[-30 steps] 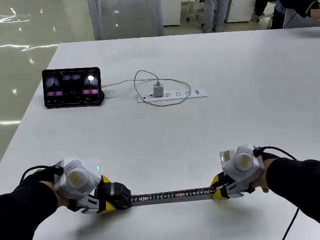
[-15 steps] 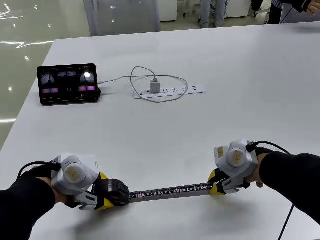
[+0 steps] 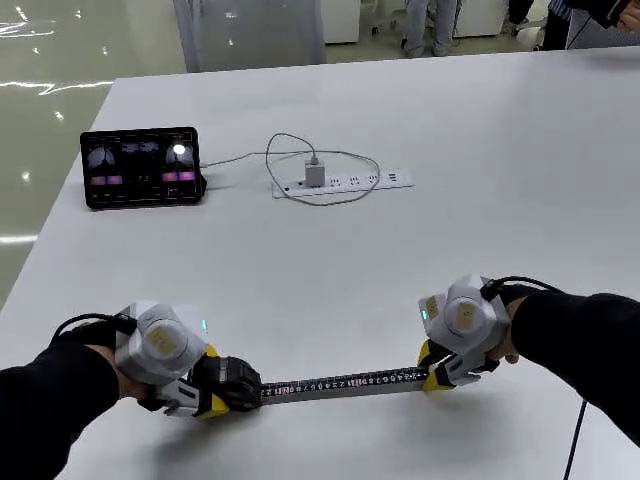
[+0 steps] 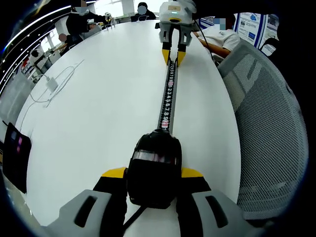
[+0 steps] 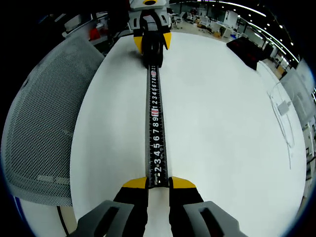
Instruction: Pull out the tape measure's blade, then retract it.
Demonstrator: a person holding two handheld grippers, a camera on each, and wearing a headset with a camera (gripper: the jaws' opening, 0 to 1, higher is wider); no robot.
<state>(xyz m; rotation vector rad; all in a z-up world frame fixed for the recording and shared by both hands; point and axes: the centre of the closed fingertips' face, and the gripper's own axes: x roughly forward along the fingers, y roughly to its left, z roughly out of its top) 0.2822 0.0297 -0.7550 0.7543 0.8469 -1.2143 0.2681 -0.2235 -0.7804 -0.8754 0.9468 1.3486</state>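
Hardly anything had shifted since the earlier frames: the dark numbered blade (image 3: 345, 383) spanned much the same stretch between the two grippers, low in the head view, and only the view itself had drifted a little.

At lower left of the head view, the left gripper (image 3: 212, 385) had its yellow-tipped fingers clenched on either side of the black tape measure case (image 3: 232, 381). In the left gripper view the case (image 4: 154, 168) sat between the jaws at bottom centre, and the blade (image 4: 168, 98) ran up the frame from it.

At lower right of the head view, the right gripper (image 3: 432, 368) pinched the blade's free end. In the right gripper view its yellow tips (image 5: 134, 183) closed on the blade (image 5: 155, 123) at the low numerals.

Case and blade lay along the near edge of the white table (image 3: 450, 150). A black tablet (image 3: 143, 167) stood at upper left, lit, and a white power strip (image 3: 345, 183) lay beside it at upper centre.
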